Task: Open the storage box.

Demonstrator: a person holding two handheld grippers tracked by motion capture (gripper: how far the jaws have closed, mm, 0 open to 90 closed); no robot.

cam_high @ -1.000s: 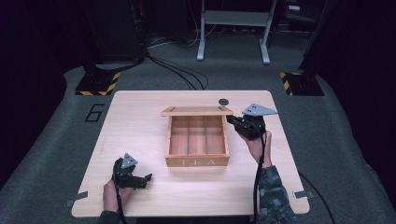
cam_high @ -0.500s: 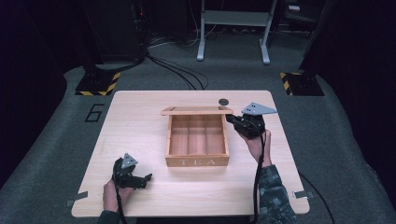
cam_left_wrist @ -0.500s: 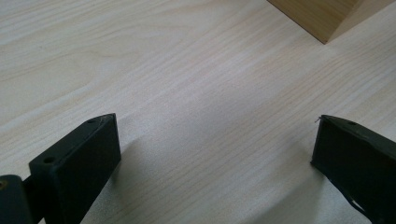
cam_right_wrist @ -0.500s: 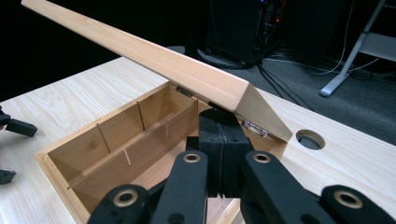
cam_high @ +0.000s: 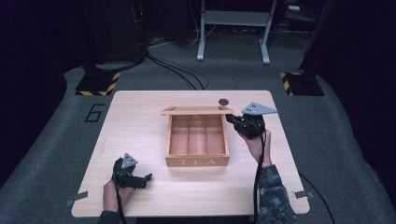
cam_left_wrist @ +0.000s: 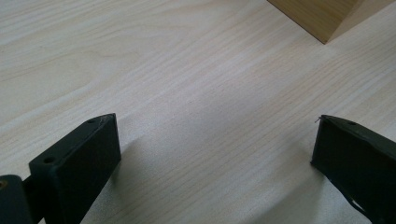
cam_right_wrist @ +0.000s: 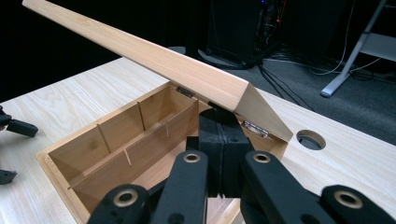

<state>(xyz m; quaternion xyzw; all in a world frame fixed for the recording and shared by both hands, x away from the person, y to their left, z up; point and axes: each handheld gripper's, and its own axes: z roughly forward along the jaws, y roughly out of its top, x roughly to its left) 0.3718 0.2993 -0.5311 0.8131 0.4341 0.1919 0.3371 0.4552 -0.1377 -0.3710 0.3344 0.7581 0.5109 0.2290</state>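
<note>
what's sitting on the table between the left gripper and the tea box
Nothing: in the high view, bare table separates the left gripper from the tea box.

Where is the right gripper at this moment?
In the high view, the right gripper sits at the tea box's far right corner, jaws shut beneath the raised lid.

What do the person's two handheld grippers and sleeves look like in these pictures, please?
Both the left gripper and the right gripper are black, each topped by a grey three-cornered plate and trailing a black cable. The jaws are flat black blocks on linkage arms with brass-coloured pivot pins. The right forearm wears a grey camouflage sleeve.
</note>
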